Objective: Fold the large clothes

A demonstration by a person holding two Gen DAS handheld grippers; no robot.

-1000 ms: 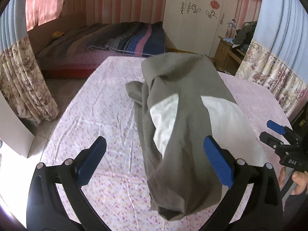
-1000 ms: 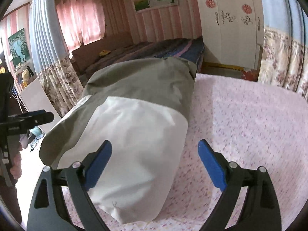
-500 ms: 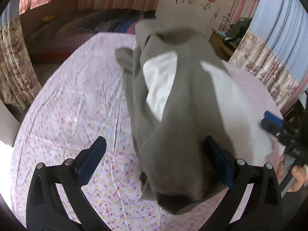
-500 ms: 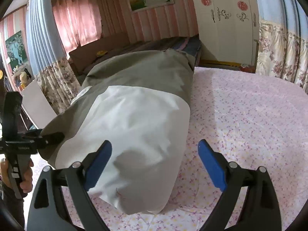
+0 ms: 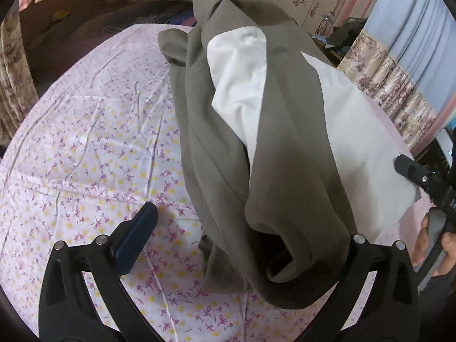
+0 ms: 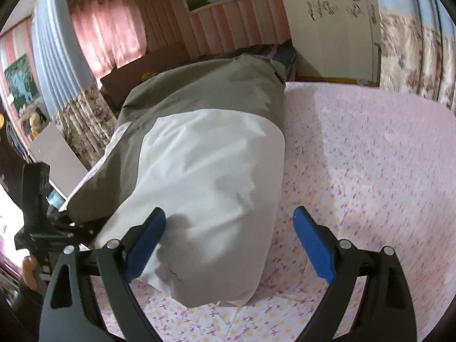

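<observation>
Garment: I see the grey-and-white garment (image 5: 285,148) lying lengthwise down the middle of the bed (image 5: 85,148), bunched and partly doubled over itself, its near grey end rolled into an open tube just ahead of my left fingers.
White panel: in the right wrist view the white part (image 6: 205,188) reaches right up to the near edge of the bed, its hem lying between my right fingers.
Left hand-held gripper (image 5: 245,239): released, jaws wide. The near grey end covers the right finger, so I cannot tell whether cloth touches its pad.
Right hand-held gripper (image 6: 230,245): released, jaws wide, with the left finger (image 6: 145,242) touching or just over the white hem.
What changed: over the last second both grippers have dropped in close. The garment fills far more of each view and has not been shifted.
What it means: I judge this to be the approach to a near-end pinch, with the fold itself not yet begun.
Risk: the rolled grey end is several layers thick, so I may catch only the top one.
Surroundings: wardrobe (image 6: 336,22) and floral curtains (image 5: 393,85) beyond the bed.
</observation>
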